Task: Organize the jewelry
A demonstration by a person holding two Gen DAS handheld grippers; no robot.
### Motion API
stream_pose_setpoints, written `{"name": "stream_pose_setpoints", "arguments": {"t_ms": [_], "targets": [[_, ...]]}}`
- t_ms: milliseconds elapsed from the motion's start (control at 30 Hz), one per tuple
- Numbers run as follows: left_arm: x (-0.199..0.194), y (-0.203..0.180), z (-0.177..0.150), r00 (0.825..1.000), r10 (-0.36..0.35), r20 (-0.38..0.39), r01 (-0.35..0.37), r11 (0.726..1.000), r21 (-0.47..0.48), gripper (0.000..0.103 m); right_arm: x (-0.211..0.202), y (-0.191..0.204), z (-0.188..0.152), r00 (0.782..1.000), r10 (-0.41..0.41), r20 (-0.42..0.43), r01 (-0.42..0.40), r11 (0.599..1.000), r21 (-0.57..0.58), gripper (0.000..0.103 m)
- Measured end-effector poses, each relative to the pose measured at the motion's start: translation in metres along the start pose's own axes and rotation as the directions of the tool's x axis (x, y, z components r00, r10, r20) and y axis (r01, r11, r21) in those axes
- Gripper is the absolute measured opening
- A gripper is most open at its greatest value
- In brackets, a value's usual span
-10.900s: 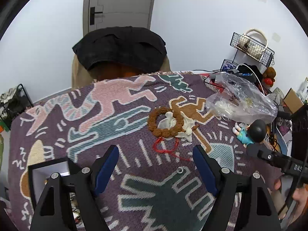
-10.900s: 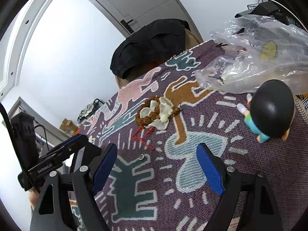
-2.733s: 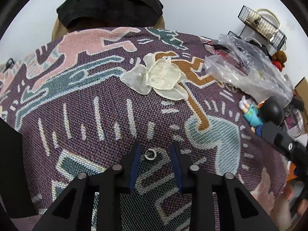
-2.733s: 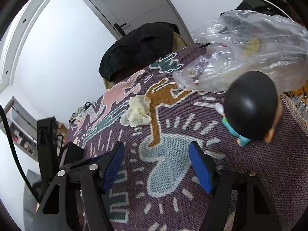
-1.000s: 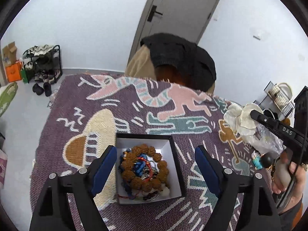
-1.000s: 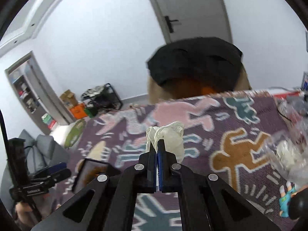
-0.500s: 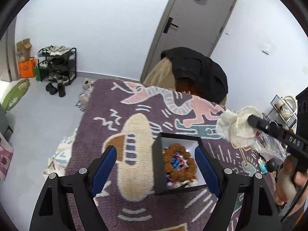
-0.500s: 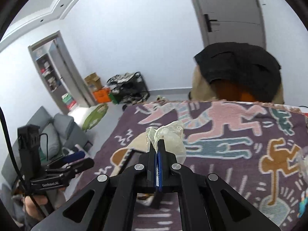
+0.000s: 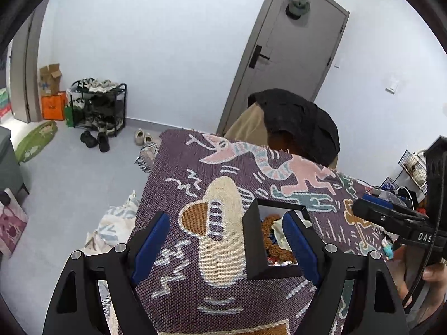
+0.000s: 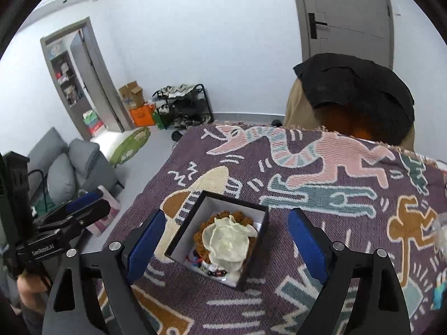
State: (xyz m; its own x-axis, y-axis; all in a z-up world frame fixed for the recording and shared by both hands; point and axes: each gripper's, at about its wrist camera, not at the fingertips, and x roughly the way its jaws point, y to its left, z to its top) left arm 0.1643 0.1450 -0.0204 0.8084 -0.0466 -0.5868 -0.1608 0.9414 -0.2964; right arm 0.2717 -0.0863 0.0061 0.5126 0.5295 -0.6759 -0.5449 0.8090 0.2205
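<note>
The right gripper (image 10: 226, 238) hangs with its blue fingers spread wide, empty, above a black box (image 10: 192, 216). Inside lies a pale fabric flower (image 10: 227, 241) on a brown bead bracelet (image 10: 243, 217). The left gripper (image 9: 225, 240), also spread wide, hovers beside the box on the patterned purple blanket (image 10: 321, 167)

Bright even indoor light, soft shadows, strong fisheye vignetting

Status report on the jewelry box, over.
Left gripper and right gripper: jaws open, empty. Cream fabric flower lies atop brown bead bracelet inside black square box. Nothing obstructing.
</note>
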Motion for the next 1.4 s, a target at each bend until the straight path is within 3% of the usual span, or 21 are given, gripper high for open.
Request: {"name": "stream_pose_setpoints", "arguments": {"t_ms": [267,400,500,900,1400], "targets": [[-0.013,-0.027,-0.003,0.999,-0.024,0.023,0.023,0.999,0.045,0.087,-0.053,-0.034,-0.022,0.997,0.023,0.071,-0.031,0.994,0.105,0.089],[-0.019,-0.042,-0.008,0.999,-0.031,0.027,0.029,0.998,0.062,0.095,-0.079,-0.046,-0.036,0.993,-0.025,0.111,0.009,0.991,0.137,0.1],[-0.026,-0.054,-0.011,0.999,-0.032,0.037,0.029,0.997,0.077,0.103,-0.098,-0.054,-0.046,0.988,-0.08,0.13,0.057,0.984,0.171,0.1],[-0.059,-0.106,-0.034,0.995,-0.017,0.096,0.0,0.984,0.181,0.103,-0.162,-0.069,-0.082,0.962,-0.183,0.203,0.141,0.968,0.206,0.103],[-0.091,-0.133,-0.078,0.988,0.002,0.156,-0.035,0.976,0.213,0.103,-0.19,-0.07,-0.139,0.938,-0.269,0.218,0.233,0.956,0.178,0.103]]}}
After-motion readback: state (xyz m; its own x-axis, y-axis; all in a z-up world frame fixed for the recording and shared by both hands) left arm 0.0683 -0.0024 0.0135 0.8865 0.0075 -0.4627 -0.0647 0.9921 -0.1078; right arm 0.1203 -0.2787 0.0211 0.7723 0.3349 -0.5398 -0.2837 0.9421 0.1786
